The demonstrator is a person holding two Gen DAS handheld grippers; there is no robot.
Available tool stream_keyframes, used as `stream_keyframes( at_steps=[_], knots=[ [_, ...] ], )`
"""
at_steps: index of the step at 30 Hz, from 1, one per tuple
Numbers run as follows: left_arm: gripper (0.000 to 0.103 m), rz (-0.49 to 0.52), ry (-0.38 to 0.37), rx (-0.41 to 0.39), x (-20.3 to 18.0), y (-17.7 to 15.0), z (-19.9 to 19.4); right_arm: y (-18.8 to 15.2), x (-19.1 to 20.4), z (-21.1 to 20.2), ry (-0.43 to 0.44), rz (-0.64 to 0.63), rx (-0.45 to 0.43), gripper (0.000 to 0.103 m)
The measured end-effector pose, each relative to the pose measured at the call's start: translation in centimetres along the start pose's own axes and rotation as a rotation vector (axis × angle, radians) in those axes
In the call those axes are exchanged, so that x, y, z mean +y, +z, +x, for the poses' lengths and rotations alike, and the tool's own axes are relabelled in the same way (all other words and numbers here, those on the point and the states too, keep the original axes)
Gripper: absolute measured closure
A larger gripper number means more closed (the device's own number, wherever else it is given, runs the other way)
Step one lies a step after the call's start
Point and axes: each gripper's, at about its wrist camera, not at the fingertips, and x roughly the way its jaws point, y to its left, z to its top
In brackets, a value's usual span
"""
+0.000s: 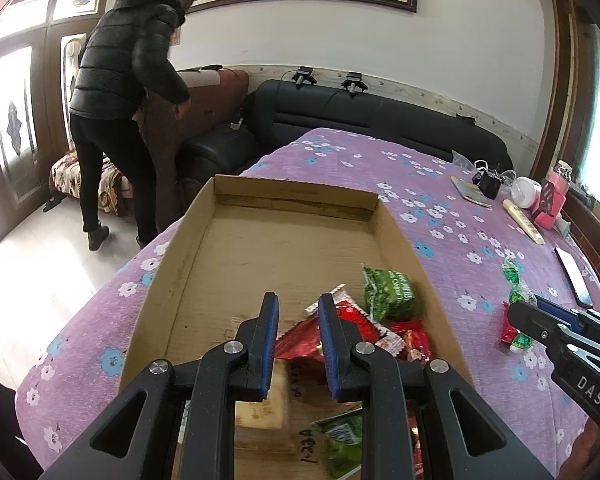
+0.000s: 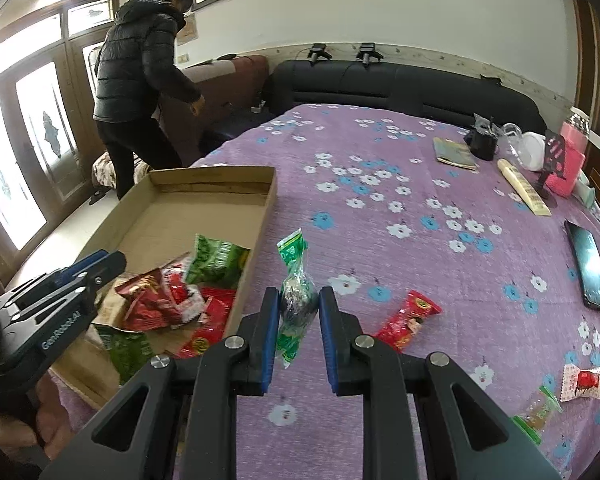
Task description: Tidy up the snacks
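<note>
The right gripper (image 2: 299, 310) grasps a green candy bag (image 2: 296, 300) by its middle, jaws around the bulge; the crinkly wrapper could slip free, or the dangling tail could catch the box (image 2: 266, 216) wall just to the left; it points forward, low over the purple cloth (image 2: 380, 240). The left gripper (image 1: 298, 320) hangs released and empty over the packets (image 1: 388, 292) in the box; a red snack (image 2: 410, 320) lies loose nearby.
</note>
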Motion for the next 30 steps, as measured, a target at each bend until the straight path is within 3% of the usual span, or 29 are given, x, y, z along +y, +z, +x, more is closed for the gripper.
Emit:
stream_keyframes(
  at_steps=[13,20,30],
  knots=[
    [0.082,-0.034,-0.003,0.027,2.1,-0.5,0.5,0.4,3.5,-0.5,0.116,-0.05,0.002,0.084],
    [0.082,-0.042,-0.026,0.049,2.4,-0.7,0.9,-0.2,5.4,0.8,0.189,-0.072,0.06,0.084],
    [0.082,-0.039,-0.062,0.089,2.4,-0.7,1.7,-1.1,6.2,3.5,0.227,-0.063,0.135,0.084]
  ],
)
